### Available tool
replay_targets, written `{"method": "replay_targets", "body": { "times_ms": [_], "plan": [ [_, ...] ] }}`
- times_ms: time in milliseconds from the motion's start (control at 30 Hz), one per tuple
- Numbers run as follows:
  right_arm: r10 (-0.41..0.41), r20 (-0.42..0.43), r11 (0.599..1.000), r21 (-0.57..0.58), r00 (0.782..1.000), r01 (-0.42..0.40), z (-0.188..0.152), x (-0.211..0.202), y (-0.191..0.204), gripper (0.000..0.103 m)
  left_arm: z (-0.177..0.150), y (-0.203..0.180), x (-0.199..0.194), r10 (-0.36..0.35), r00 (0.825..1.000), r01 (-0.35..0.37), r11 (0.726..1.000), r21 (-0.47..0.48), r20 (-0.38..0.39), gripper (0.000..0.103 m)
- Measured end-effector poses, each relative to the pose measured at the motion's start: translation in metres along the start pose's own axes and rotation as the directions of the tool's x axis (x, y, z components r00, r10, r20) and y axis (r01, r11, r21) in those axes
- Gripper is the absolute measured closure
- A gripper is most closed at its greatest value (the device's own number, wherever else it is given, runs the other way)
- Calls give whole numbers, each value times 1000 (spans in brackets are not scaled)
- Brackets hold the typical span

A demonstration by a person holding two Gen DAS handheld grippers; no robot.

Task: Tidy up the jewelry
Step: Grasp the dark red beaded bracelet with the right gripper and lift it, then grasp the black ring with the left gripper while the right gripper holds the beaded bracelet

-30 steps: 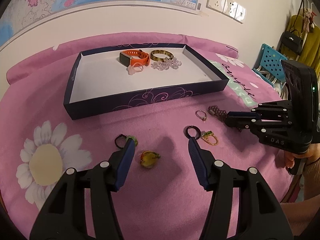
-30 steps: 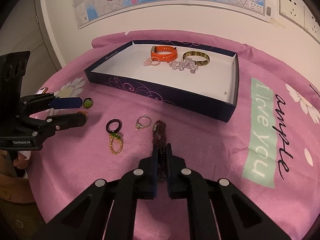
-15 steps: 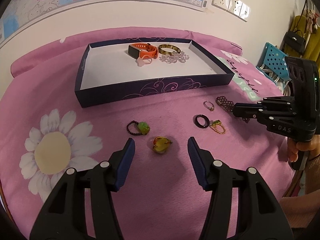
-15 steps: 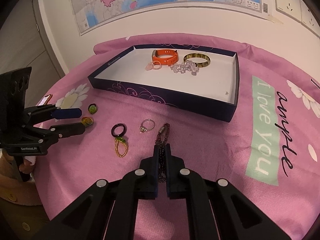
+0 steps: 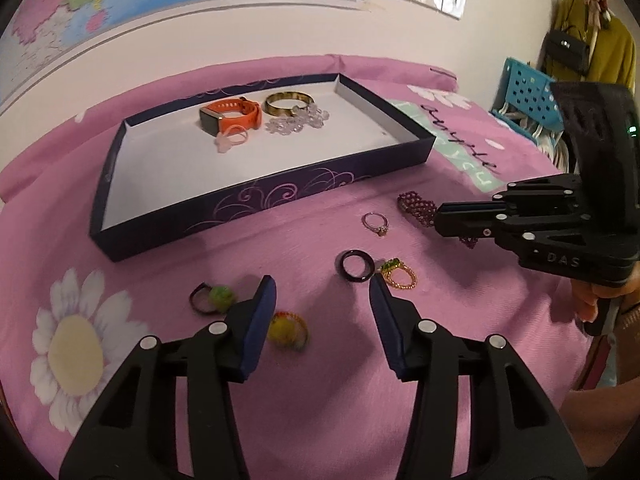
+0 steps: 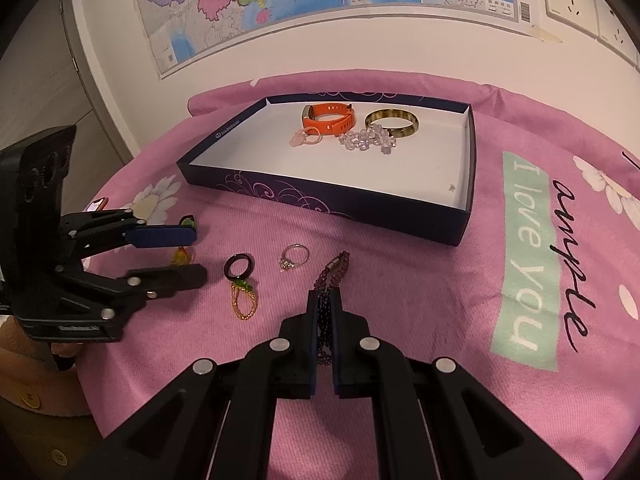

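Jewelry lies scattered on a pink flowered cloth over the desk [image 6: 400, 280]. Right claw [image 6: 324, 300] is clamped on a dark purple beaded chain [image 6: 338, 268] resting on the cloth. Left claw [image 5: 322, 292] is closing, half-wide, its pads not touching the yellow beaded ring [image 5: 286, 328] between them. Farther back, a dark blue cardboard tray [image 5: 280, 204] holds an orange strap watch [image 5: 230, 114] and a gold bangle [image 5: 289, 102].

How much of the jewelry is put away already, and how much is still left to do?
Done: the orange watch, gold bangle, clear bead bracelet and pink ring lie in the box.
In hand: the right tongs are shut on the purple bead bracelet; the left tongs are closing around the yellow ring.
Left: the green ring, black ring, silver ring and orange bead ring.
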State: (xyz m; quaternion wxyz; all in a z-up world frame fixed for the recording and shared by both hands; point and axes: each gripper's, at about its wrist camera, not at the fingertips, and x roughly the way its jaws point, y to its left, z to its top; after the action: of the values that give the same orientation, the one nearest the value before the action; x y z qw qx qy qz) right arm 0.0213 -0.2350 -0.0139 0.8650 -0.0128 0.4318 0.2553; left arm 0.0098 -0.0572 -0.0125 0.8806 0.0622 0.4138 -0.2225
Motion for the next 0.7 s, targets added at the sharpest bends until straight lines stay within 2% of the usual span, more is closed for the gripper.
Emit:
{"method": "replay_targets", "body": {
  "times_ms": [267,467,700],
  "plan": [
    [12,-2,1000,9,1000,-12,-1,1,-2,99,7,-13,15,-7,1000,8,998,64,-22,59],
    [19,4,1000,15,1000,-19,0,2,-3,99,12,-15,20,-16,999,19,997,77,-30,80],
    [25,21,1000,13,999,-25,5,-1,-5,99,12,-10,17,-23,1000,24,999,45,-13,80]
  ]
}}
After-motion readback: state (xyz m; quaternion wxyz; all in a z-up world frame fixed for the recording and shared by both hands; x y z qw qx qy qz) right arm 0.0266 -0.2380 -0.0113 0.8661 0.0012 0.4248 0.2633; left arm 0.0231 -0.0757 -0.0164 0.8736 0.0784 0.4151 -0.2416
